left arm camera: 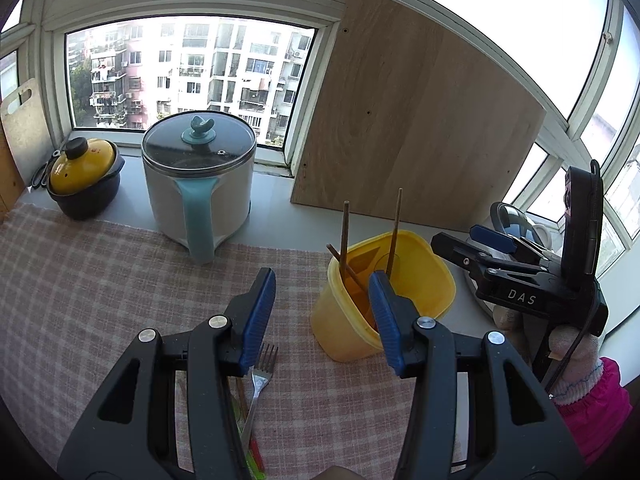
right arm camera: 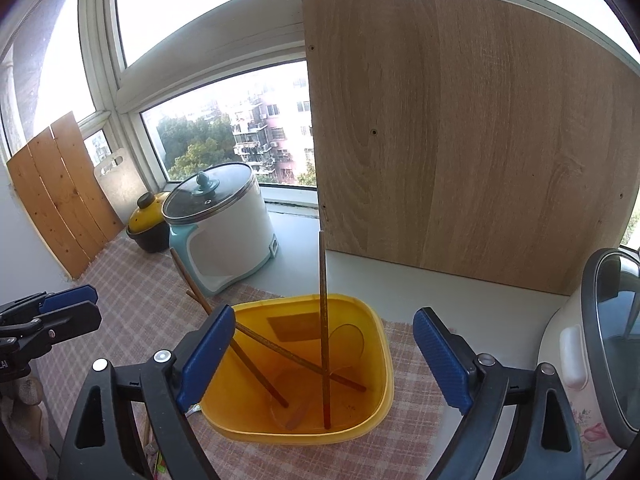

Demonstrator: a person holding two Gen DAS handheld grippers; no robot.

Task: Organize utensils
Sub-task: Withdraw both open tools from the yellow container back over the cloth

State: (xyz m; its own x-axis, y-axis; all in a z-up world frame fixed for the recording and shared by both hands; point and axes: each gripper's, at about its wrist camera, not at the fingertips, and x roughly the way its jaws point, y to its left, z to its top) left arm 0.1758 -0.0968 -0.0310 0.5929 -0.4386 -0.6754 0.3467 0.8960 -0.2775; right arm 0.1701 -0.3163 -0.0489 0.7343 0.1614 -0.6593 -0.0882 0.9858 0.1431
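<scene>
Chopsticks in the yellow tub, a fork on the cloth

We see three brown chopsticks (right arm camera: 324,332) leaning in the yellow plastic container (right arm camera: 376,364), one nearly upright, two slanted and crossing, their lower ends on its floor. We also find a metal fork (left arm camera: 262,372) lying flat on the checked cloth just beside the container, tines pointing away from us.

Checked cloth (left arm camera: 100,280) on grey counter (right arm camera: 460,292)
</scene>
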